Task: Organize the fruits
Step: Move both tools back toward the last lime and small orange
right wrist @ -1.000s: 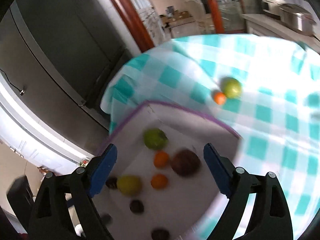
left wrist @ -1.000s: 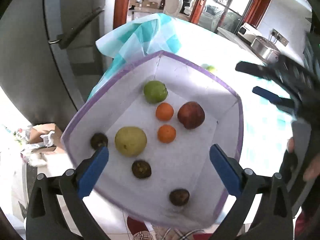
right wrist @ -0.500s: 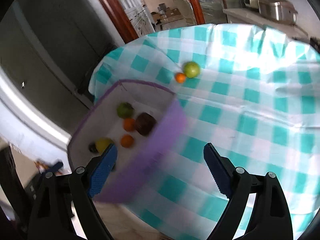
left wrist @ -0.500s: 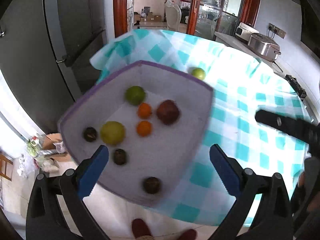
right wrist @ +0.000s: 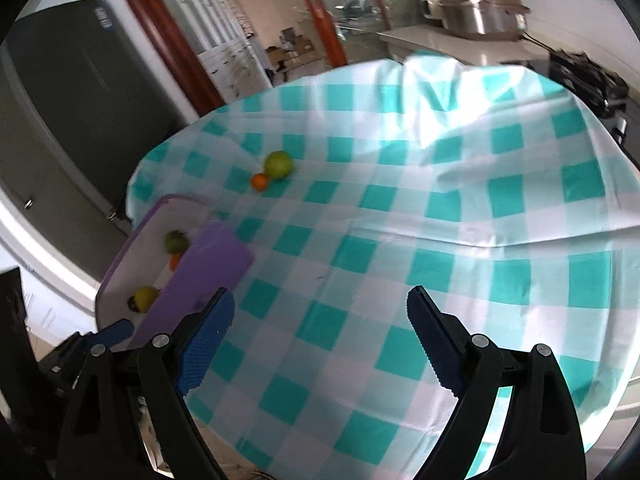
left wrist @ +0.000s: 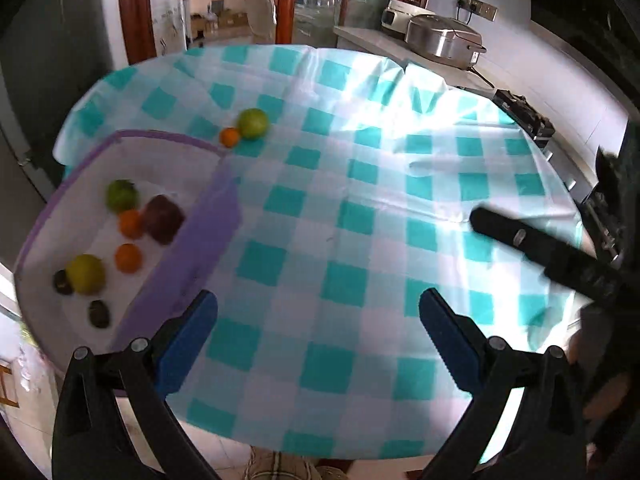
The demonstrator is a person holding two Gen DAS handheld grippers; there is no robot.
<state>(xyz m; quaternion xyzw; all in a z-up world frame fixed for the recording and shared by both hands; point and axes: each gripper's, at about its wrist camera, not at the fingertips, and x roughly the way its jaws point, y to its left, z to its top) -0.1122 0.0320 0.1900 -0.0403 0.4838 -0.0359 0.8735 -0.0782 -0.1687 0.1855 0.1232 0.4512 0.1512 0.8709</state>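
Observation:
A purple-rimmed white fabric basket (left wrist: 208,216) sits at the table's left edge with several fruits in it: a green one (left wrist: 120,195), two oranges, a dark red one (left wrist: 162,218), a yellow-green one (left wrist: 86,274) and small dark ones. On the checked cloth beyond the basket lie a green fruit (left wrist: 253,123) and a small orange (left wrist: 229,137), touching. The same pair shows in the right wrist view as the green fruit (right wrist: 279,165) and the orange (right wrist: 259,181). My left gripper (left wrist: 318,328) is open and empty above the cloth. My right gripper (right wrist: 320,328) is open and empty too.
The teal-and-white checked tablecloth (left wrist: 360,216) covers a round table. A dark fridge (right wrist: 60,128) stands to the left. A counter with a steel cooker (left wrist: 440,40) runs along the back right. The right gripper's black body (left wrist: 552,256) juts in from the right.
Both grippers have pulled back and swung right, away from over the basket. The basket now sits at the left of both views, and open tablecloth fills the middle.

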